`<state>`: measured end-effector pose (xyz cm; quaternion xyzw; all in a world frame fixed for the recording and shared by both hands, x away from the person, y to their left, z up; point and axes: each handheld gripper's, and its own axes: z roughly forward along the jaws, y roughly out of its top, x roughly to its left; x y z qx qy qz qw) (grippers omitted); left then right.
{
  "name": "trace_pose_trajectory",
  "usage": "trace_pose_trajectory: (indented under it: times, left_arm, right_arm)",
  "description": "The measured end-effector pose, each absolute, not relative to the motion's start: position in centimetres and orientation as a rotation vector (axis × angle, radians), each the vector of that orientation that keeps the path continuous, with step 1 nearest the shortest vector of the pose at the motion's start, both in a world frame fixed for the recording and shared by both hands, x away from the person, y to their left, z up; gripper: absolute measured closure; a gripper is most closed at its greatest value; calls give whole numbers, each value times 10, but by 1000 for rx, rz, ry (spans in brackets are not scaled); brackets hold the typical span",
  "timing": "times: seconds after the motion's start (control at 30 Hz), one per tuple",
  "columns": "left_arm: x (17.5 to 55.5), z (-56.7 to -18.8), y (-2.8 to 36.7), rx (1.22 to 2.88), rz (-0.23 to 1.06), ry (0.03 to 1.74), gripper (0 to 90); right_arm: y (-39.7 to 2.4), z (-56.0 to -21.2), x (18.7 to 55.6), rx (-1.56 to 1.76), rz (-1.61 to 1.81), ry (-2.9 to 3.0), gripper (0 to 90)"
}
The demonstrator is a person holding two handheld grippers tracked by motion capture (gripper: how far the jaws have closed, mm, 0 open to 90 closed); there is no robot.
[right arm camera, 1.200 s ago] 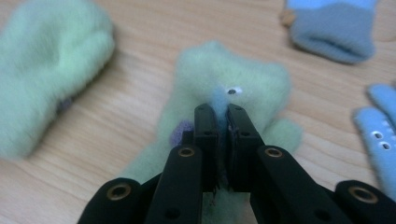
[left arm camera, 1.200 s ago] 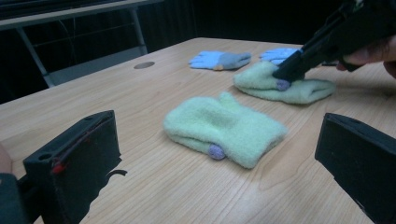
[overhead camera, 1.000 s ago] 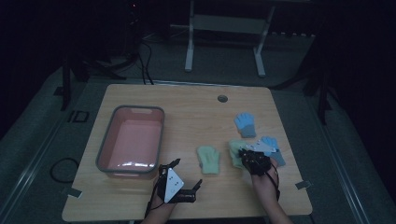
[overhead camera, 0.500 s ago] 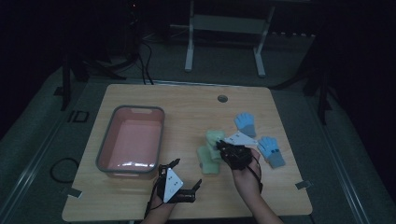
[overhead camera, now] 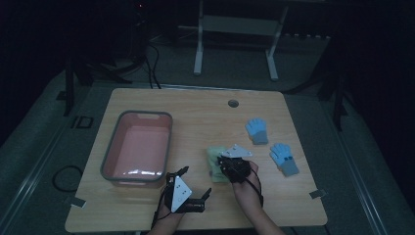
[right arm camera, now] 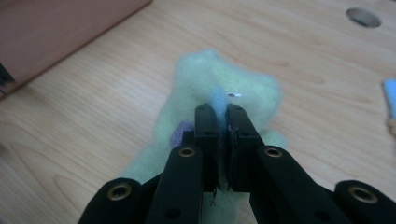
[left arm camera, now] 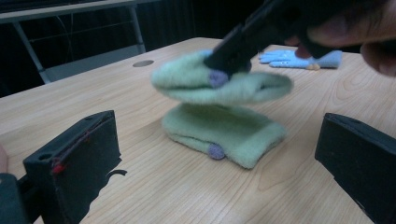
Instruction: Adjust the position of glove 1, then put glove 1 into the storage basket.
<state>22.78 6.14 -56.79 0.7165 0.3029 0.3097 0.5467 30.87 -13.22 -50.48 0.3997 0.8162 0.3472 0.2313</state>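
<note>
High view showed your right tool (overhead camera: 230, 166) clamped on a fuzzy pale green knitted mitten (overhead camera: 213, 155), holding it just above a second matching green mitten (left arm camera: 224, 133) that lay flat on the light wooden tabletop (overhead camera: 195, 117). In the left gripper view, the lifted mitten (left arm camera: 219, 83) hung blurred directly over the lying one, and each carried a small purple dot. The right gripper view had your two black jaws pressed tight together with the green wool pinched between them. Your left tool (overhead camera: 188, 188) sat near the front edge of the tabletop, just in front of the pink rectangular plastic tub (overhead camera: 139, 147) with a grey rim, and its jaws stood wide apart with nothing between them. Two light blue knitted mittens with grey cuffs lay to the right of the green pair, one (overhead camera: 257, 131) farther back and one (overhead camera: 285, 159) nearer you, apart from each other. A small round hole (overhead camera: 233, 103) marked the tabletop toward its far edge.
</note>
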Motion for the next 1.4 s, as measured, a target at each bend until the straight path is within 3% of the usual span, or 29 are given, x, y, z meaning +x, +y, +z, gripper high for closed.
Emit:
trace_pose_trajectory:
  times: [0.47,0.63,0.77,0.97,1.0,1.03,1.07,1.17,1.27,1.4]
  left_arm:
    - [229,-568,62,1685,727,742,1]
    - [231,-567,58,1740,714,724,2]
    - [232,-567,58,1737,713,734,1]
    - [233,-566,57,1763,624,746,1]
    - [233,-566,57,1763,624,746,2]
    - [235,-565,56,1796,594,748,2]
    - [235,-565,55,1801,591,750,2]
    - [236,-565,55,1833,557,740,144]
    - [239,-564,53,1894,500,695,138]
    - [240,-557,47,1944,526,608,156]
  right_arm:
    - [-131,-536,310,1119,907,2307,839]
    - [-136,-532,311,1141,955,2322,776]
    - [-147,-522,312,1108,997,2328,671]
    - [-168,-502,316,1050,1103,2349,372]
    - [-168,-502,316,1050,1103,2349,372]
    - [-173,-499,317,1045,1153,2378,315]
    - [-180,-495,320,1051,1216,2401,204]
    - [-187,-492,321,1043,1243,2409,132]
    - [-192,-491,323,1017,1287,2441,139]
    - [-198,-486,336,967,1298,2465,148]
